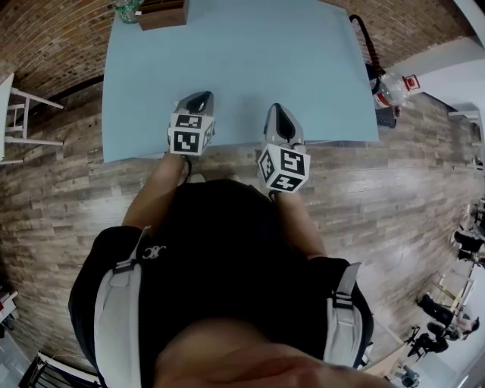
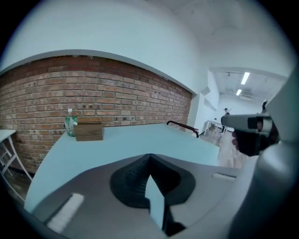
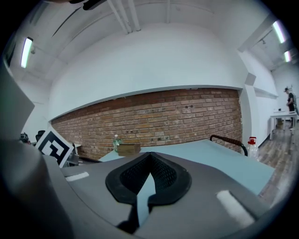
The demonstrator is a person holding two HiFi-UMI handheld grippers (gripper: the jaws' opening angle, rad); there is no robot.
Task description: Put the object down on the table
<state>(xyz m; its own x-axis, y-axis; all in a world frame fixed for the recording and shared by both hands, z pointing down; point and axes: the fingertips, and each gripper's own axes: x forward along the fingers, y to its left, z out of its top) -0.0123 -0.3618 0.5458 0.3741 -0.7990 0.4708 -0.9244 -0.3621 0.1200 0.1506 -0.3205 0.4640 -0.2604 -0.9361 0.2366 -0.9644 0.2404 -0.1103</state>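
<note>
**A:** What is the left hand-held gripper [image 2: 149, 158] carrying?

**B:** Nothing. Its jaws are pressed together tip to tip, and only bare worktop [image 1: 250, 68] shows past them. The right hand-held gripper [image 3: 149, 156] is the same, together and empty.

**A:** So where is the object?

**B:** Neither one has it. Both hang side by side at the worktop's near edge, its 6 o'clock side. The only 2 things on the worktop are a wooden box [image 1: 161, 14] and a bottle [image 1: 127, 9], up in the far-left corner.

**A:** Which way is that from the hand-held grippers?

**B:** From the left one the box lies at roughly 11 o'clock, well apart, with the whole depth of the worktop between. From the right one it is closer to 10 o'clock and farther off. So the left is the nearer of the 2.

**A:** And the box's long axis?

**B:** It runs along the far edge, 9 to 3 o'clock, so a broad side faces the hand-held grippers. The bottle stands just beside its 9 o'clock end.

**A:** Then is there anything left to set down?

**B:** My guess is no. If the box is the object, it already rests on the worktop. I cannot tell for sure that it is.
</note>
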